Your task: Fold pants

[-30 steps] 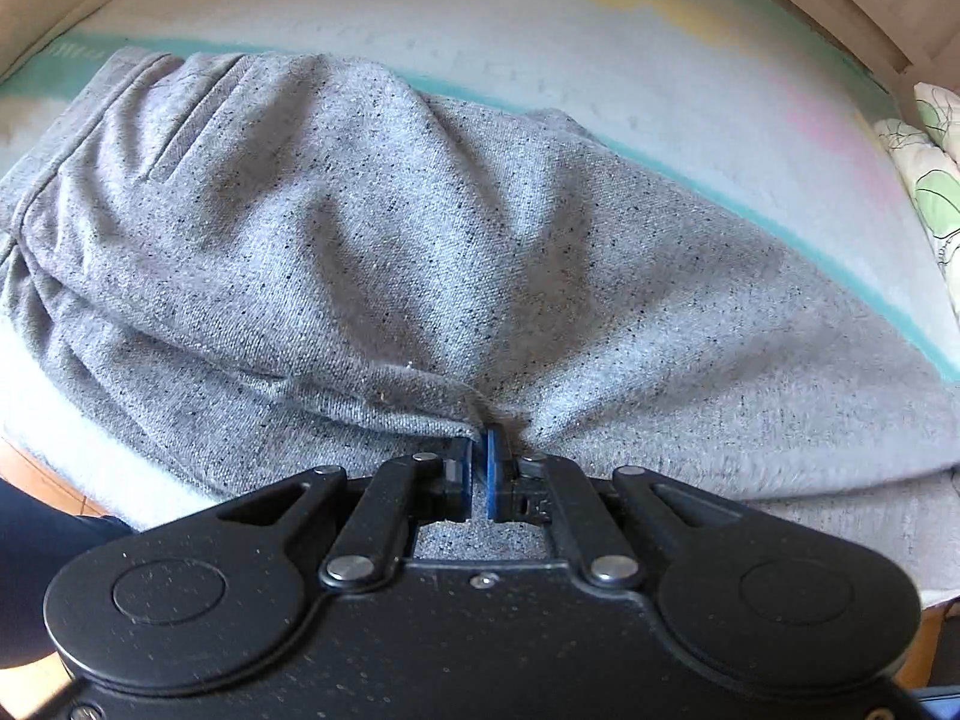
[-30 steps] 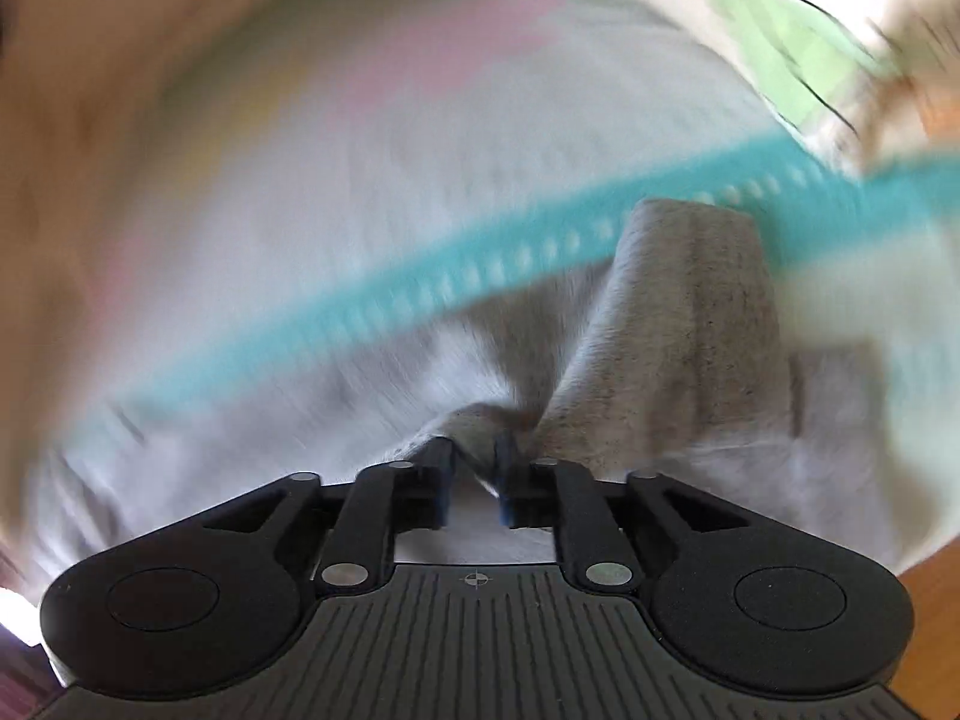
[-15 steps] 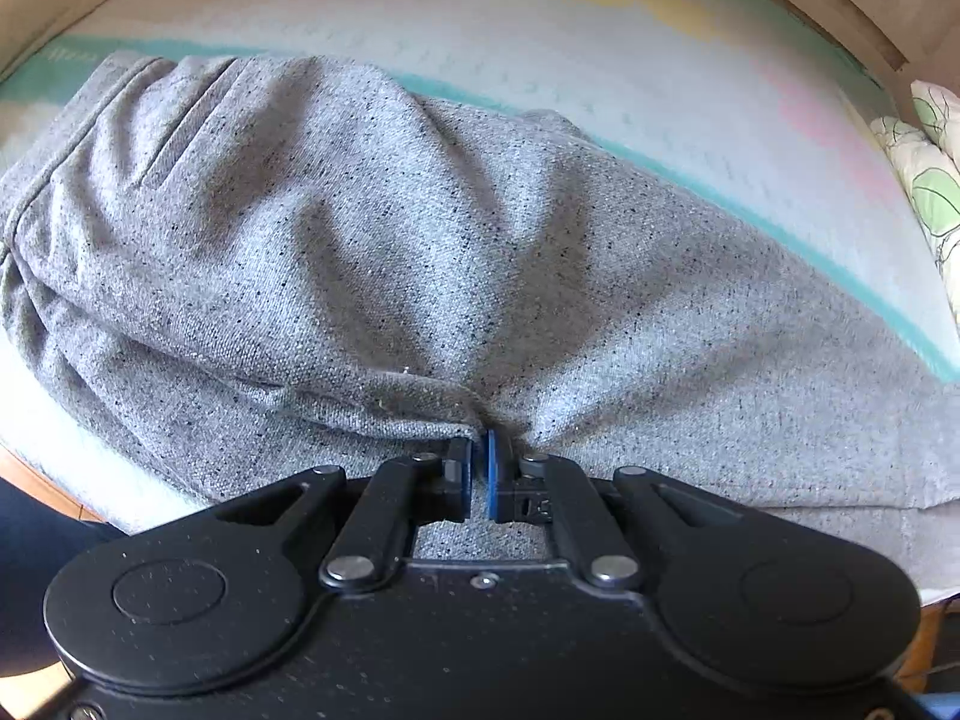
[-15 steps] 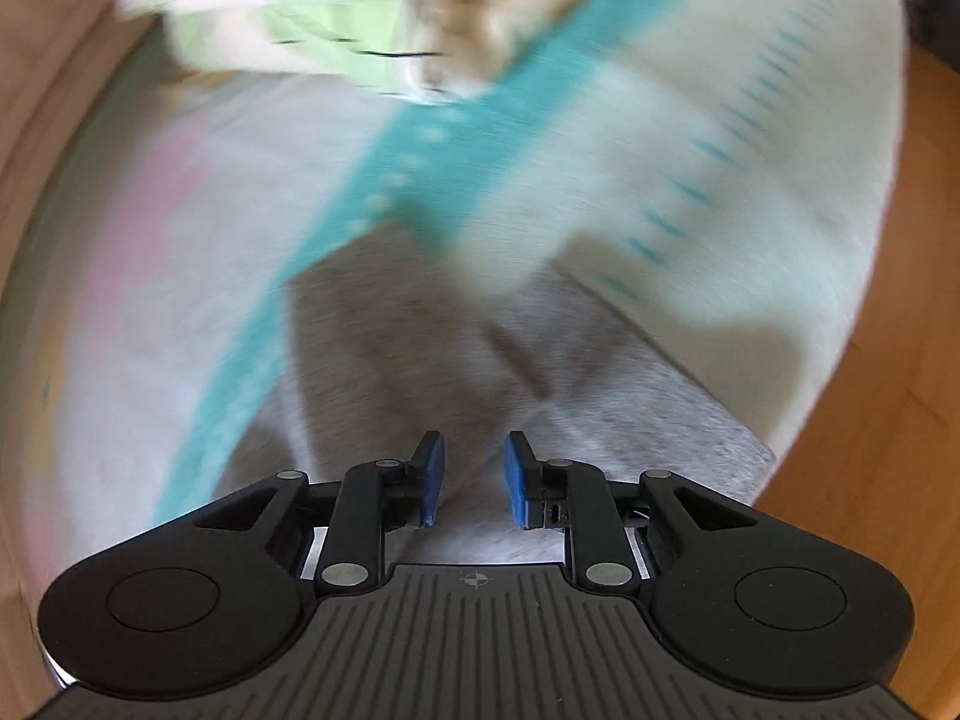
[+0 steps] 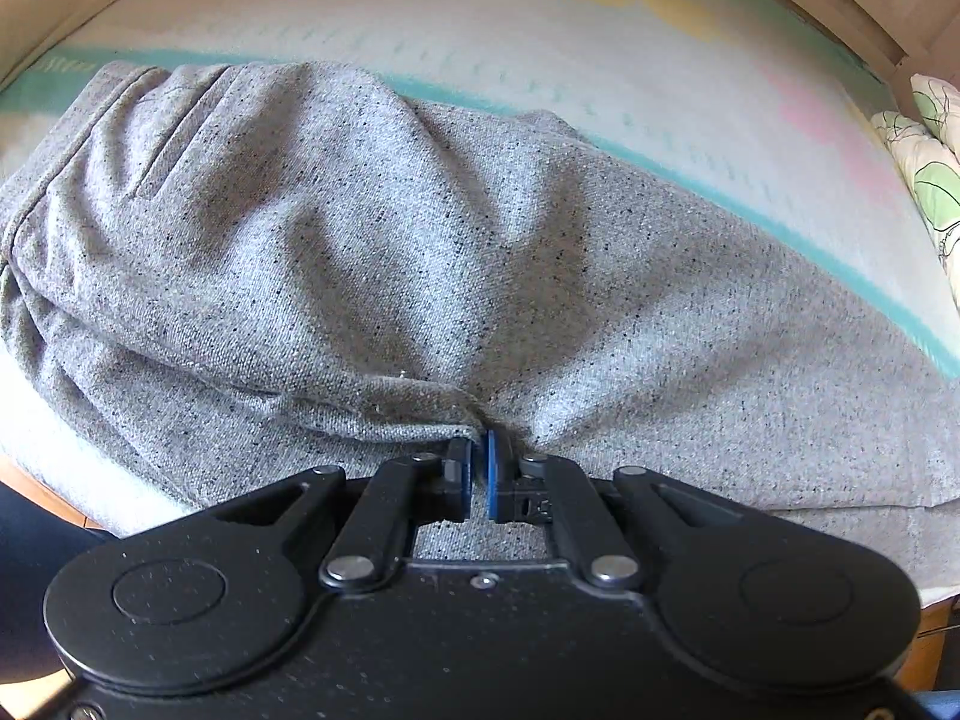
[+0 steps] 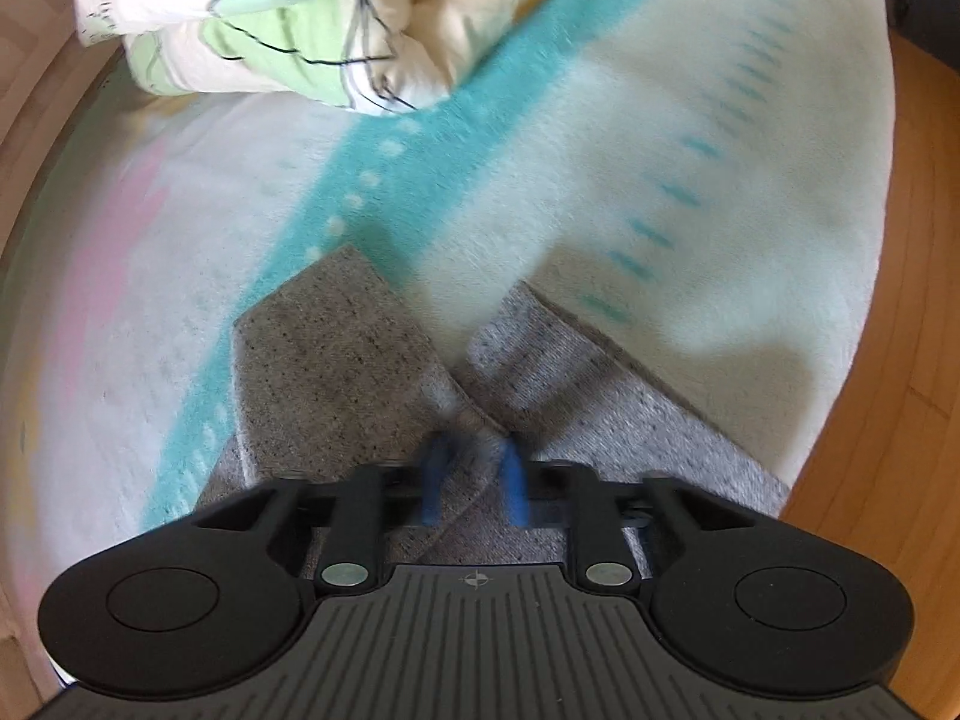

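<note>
grey pants (image 5: 384, 252) along bed's near edge, legs running right. left claw (image 5: 480, 468) clamped on near fold; right claw (image 6: 474, 480) closing over leg ends by bed's right corner.

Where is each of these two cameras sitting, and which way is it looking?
Left wrist view: on the left claw, looking steeply down along its fingers at the bunched grey pants on the blanket; claw shut on the fabric.
Right wrist view: on the right claw, facing down at the two pant leg ends, with the pillow beyond; jaws closing, fabric between them.
Shared: the same pants, teal-striped blanket and pillow. Only the claws show, no hands.
</note>
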`<move>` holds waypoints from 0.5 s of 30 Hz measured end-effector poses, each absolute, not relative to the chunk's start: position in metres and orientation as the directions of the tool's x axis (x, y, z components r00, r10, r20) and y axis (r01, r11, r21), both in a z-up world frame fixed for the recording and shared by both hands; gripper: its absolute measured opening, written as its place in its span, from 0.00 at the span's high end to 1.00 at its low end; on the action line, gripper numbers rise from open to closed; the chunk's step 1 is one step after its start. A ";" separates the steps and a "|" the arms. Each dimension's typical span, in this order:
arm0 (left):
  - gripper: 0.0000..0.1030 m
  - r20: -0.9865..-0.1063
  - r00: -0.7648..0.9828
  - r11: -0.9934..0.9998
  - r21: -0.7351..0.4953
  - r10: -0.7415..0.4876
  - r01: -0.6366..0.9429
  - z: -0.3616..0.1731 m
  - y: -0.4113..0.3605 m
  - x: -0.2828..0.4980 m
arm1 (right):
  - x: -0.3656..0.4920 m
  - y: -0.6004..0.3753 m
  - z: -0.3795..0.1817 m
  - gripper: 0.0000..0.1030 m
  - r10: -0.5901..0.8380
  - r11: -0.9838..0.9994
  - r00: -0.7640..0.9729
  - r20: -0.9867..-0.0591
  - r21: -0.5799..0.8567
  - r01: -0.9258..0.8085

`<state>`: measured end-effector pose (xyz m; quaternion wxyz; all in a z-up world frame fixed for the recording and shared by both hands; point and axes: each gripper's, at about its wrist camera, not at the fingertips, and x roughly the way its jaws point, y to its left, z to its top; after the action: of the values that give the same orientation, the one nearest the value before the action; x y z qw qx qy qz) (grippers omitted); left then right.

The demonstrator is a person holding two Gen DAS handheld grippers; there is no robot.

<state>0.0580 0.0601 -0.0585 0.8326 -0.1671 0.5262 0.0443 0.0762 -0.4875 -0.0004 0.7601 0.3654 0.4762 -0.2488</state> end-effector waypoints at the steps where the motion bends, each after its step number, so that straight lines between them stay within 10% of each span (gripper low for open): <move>1: 0.94 -0.891 0.442 0.938 -0.236 -0.105 -0.252 -0.058 0.060 0.058 | 0.077 -0.484 0.006 0.91 -0.037 0.626 0.443 -0.896 0.325 0.709; 10: 0.96 -0.820 0.559 0.938 -0.281 -0.124 -0.204 -0.012 0.067 0.050 | 0.046 -0.466 0.116 0.95 -0.121 0.771 0.687 -0.717 0.367 0.520; 15: 0.96 -0.748 0.646 0.936 -0.319 -0.154 -0.146 0.036 0.078 0.032 | 0.021 -0.495 0.117 0.95 -0.209 0.758 0.608 -0.766 0.266 0.596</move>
<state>0.0321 0.0784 0.0363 0.8895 -0.1782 0.4208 -0.0025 0.0210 -0.4954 0.1174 0.8591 0.2573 0.3754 -0.2343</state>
